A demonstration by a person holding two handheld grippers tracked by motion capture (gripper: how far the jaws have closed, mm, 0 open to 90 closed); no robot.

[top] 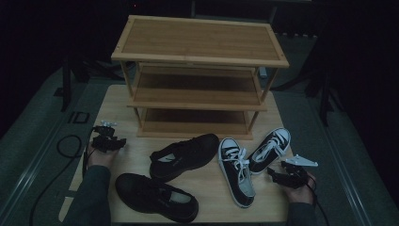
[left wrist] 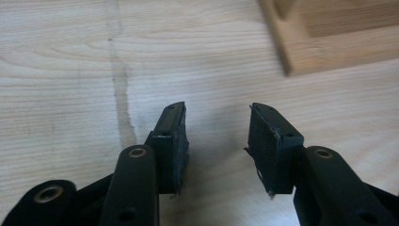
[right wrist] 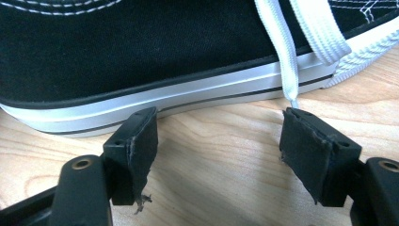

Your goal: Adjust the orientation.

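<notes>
Two black canvas sneakers with white soles and laces lie at the table's right, two plain black shoes in the middle. My right gripper rests low at the right, open, its jaws pointing at the side of a sneaker just ahead; a white lace end hangs near the right jaw, and only bare wood lies between the pads. My left gripper is at the table's left, open over bare wood, with the rack's foot ahead to the right.
A three-tier bamboo shoe rack stands at the back of the wooden table. Black cables trail off the left side. Dark floor and stands surround the table.
</notes>
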